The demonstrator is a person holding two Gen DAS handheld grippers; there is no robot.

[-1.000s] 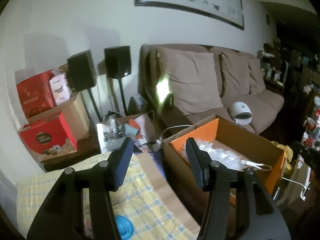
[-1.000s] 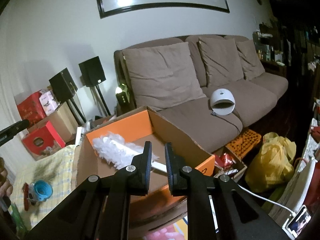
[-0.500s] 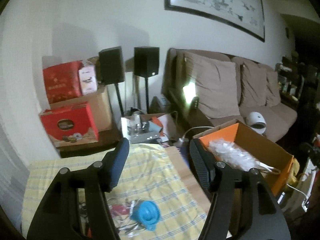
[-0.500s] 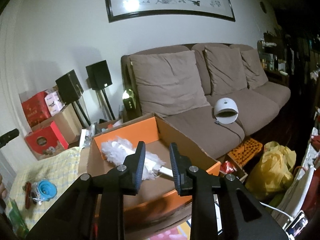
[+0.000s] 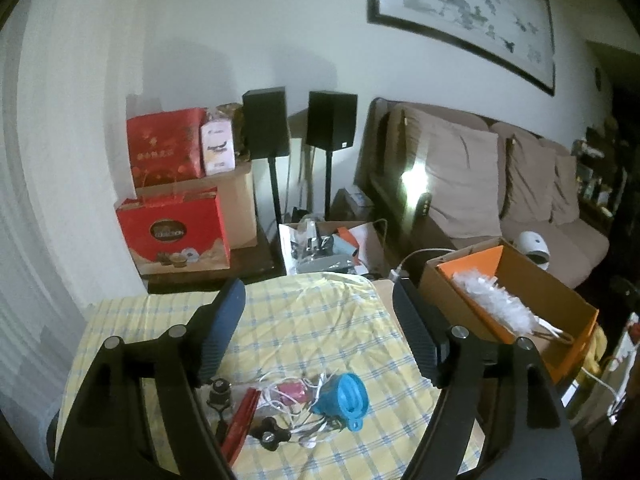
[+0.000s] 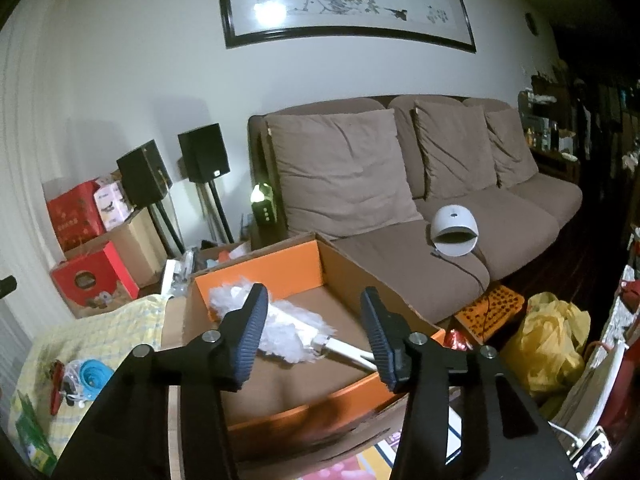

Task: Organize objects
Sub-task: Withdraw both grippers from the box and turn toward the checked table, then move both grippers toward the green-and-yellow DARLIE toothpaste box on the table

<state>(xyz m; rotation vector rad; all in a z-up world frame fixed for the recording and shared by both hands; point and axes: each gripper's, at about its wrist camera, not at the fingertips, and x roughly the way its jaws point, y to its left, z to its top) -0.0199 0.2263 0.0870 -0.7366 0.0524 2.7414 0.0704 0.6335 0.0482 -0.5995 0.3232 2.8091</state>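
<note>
Now that the white duster [image 6: 280, 330] lies loose on the floor of the orange-lined box [image 6: 276, 264], its handle toward the near right corner, the right gripper [image 6: 312, 328] has let go of it: a second ago its jaws were almost pinched together over the box, and they are now opening, spread above the duster with nothing between the pads. That reads as one item put away. The left gripper [image 5: 318, 320] tells the other half of the story. A second ago it looked across at the box and sofa; it has since swung round to face the checked cloth [image 5: 320, 320], and its jaws are opening too, empty, framing the small heap that remains there: a blue cup [image 5: 346, 396], a pink piece among white cords [image 5: 292, 392], a red strip [image 5: 240, 420] and dark bits nearby. I judge the next pick will come from this heap, probably the cup, since it stands clear. The cords look tangled through the pile and may drag neighbours along.
</note>
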